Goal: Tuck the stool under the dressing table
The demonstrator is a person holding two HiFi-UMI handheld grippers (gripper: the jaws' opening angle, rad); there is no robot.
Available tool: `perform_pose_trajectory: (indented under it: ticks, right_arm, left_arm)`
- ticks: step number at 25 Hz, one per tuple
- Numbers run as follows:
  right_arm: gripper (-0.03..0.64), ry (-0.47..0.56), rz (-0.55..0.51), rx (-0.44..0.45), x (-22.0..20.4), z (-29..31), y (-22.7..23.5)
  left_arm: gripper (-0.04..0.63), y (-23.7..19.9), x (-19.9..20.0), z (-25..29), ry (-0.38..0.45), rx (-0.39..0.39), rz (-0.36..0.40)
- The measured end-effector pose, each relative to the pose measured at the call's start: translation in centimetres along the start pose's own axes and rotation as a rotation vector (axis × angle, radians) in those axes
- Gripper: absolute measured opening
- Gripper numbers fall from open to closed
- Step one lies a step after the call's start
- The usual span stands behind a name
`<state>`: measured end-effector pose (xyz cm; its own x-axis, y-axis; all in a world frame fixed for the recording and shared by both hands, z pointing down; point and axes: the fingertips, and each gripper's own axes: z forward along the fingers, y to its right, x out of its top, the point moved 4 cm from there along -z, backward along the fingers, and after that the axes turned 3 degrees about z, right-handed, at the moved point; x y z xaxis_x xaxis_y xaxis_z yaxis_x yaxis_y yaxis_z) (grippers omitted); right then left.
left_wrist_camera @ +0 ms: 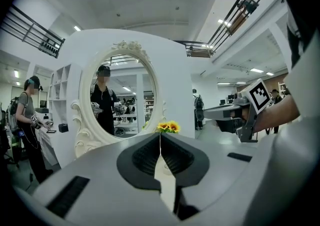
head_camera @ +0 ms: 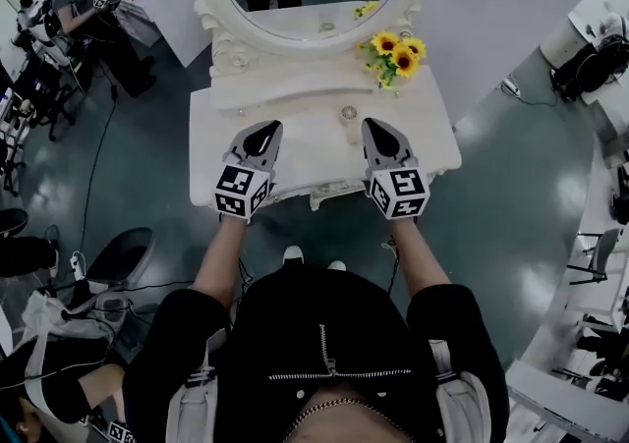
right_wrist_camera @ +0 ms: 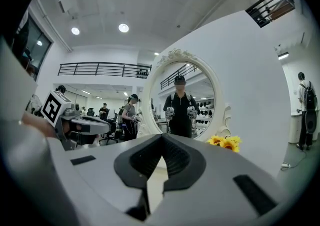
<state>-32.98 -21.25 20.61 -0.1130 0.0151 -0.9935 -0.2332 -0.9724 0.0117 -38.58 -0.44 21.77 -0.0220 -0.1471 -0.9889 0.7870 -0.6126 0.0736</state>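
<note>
the left gripper (head_camera: pixel 265 127) and right gripper (head_camera: pixel 377 126) hang side by side over the table (head_camera: pixel 305 171). both have their jaws shut tight, with nothing in them. no stool shows in any view. i think it is hidden under the table, so the job looks done.

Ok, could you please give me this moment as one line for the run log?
left gripper: shut, empty | right gripper: shut, empty | both over dressing table front | stool: not in view
</note>
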Motion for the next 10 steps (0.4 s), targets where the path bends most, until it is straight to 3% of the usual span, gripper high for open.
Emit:
perform_pose_trajectory:
  ticks: [10]
  right_arm:
    - [0.005,-0.002,0.001,-0.013,0.07,-0.05,0.47]
  left_arm:
    - [0.021,0.01,0.12,0.66,-0.004,-0.017,-0.001]
